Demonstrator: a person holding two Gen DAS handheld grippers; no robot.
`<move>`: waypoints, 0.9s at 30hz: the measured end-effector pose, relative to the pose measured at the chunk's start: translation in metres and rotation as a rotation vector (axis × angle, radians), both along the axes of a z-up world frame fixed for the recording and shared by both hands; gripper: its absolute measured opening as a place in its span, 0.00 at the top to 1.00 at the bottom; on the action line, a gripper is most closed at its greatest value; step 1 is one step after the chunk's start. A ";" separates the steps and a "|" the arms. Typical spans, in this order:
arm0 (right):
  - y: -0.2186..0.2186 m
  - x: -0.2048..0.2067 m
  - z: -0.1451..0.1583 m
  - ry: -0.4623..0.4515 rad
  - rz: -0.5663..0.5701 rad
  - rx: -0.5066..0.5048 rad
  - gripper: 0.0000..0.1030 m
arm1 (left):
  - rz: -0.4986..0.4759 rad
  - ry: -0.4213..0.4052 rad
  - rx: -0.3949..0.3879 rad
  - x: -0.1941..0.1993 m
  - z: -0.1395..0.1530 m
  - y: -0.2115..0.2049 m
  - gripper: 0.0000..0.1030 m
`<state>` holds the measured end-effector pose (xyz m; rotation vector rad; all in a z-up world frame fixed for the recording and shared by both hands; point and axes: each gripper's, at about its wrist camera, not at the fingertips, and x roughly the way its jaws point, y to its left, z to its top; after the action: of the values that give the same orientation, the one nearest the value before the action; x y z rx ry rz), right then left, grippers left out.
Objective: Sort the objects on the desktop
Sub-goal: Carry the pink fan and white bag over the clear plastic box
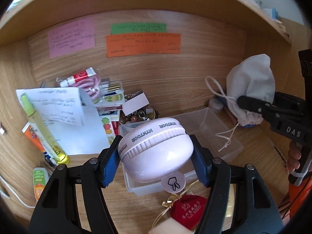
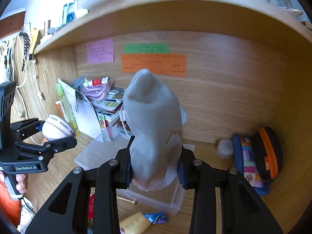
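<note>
My left gripper (image 1: 156, 154) is shut on a round white case (image 1: 154, 152) printed HYMTOOR and holds it above a clear plastic box (image 1: 214, 128) on the wooden desk. It also shows in the right wrist view (image 2: 56, 129). My right gripper (image 2: 155, 165) is shut on a white drawstring cloth pouch (image 2: 154, 126), held upright above the same clear box (image 2: 101, 150). In the left wrist view the pouch (image 1: 251, 81) hangs at the right with its cord (image 1: 226, 140) dangling over the box.
A pile of papers, booklets and tubes (image 1: 78, 105) sits at the back left. A yellow-green spray bottle (image 1: 41, 128) leans there. A red pouch (image 1: 187, 208) lies at the front. A colourful pouch and a black-orange case (image 2: 259, 156) sit at right. Sticky notes (image 1: 142, 41) are on the back wall.
</note>
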<state>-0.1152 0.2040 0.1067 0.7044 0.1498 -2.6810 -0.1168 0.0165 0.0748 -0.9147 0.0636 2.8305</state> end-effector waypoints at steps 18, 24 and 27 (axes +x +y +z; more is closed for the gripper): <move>-0.025 -0.081 -0.063 -0.149 0.018 0.131 0.68 | -0.036 -0.171 -0.050 -0.099 -0.057 0.016 0.36; -0.027 -0.097 -0.086 -0.199 0.018 0.169 0.68 | -0.035 -0.234 -0.055 -0.123 -0.077 0.016 0.36; -0.028 -0.101 -0.096 -0.216 0.002 0.193 0.68 | -0.030 -0.254 -0.069 -0.129 -0.087 0.019 0.36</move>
<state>-0.2161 0.1764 0.0106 1.0463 0.3554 -2.5897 -0.2459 0.0351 -0.0125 -1.2690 0.1419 2.6751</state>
